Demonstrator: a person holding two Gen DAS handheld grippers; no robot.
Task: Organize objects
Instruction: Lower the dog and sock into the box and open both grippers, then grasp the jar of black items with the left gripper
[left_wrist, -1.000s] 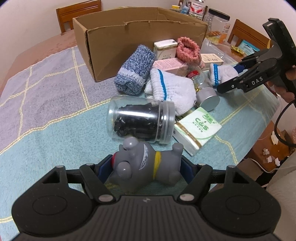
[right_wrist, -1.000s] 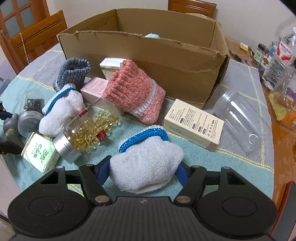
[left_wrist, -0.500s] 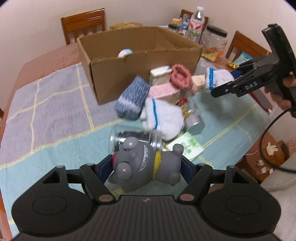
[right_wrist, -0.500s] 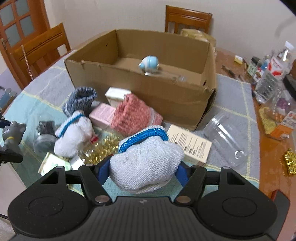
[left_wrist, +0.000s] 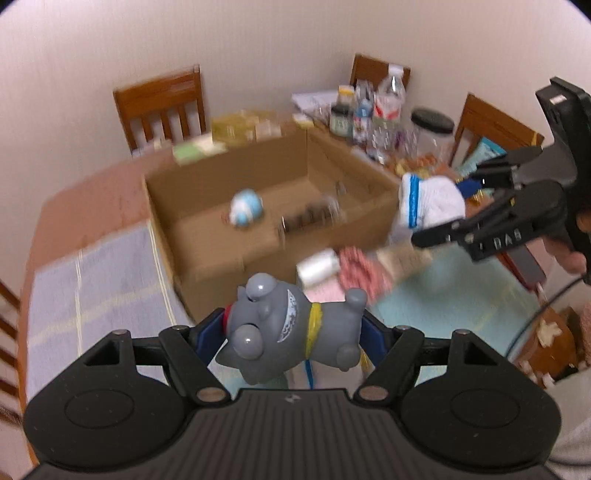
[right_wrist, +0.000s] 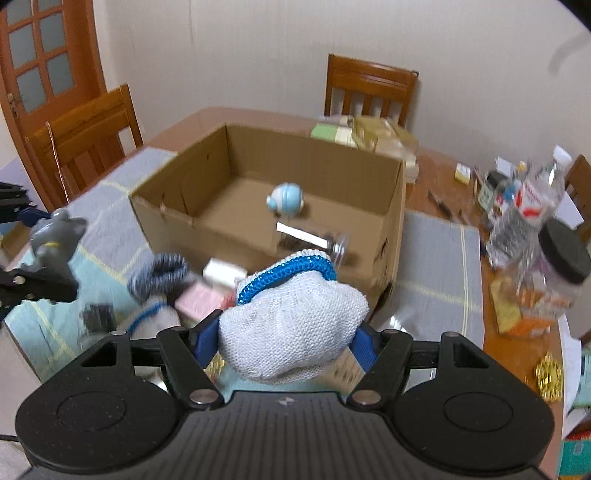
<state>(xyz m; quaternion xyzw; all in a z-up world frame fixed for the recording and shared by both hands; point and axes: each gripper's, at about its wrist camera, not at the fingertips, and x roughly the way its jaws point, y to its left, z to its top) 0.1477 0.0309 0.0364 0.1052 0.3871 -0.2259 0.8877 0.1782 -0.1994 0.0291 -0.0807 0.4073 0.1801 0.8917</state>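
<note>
- Two grips are full: the left gripper (left_wrist: 293, 334) is closed around a grey toy dog (left_wrist: 291, 328), the right gripper (right_wrist: 284, 341) is clamped on a white sock (right_wrist: 291, 332).
- Both are carried in the air on the near side of the cardboard box (right_wrist: 207, 225).
- The dog looks rubbery, light and slick; its middle seems the best place to grip.
- The sock seems soft and squashes, so a hold across its bulk suits.

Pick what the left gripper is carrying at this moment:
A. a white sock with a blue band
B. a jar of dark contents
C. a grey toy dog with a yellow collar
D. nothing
C: the left gripper has its blue pads pressed on either side of the grey toy dog, lifted in front of the cardboard box.
</note>
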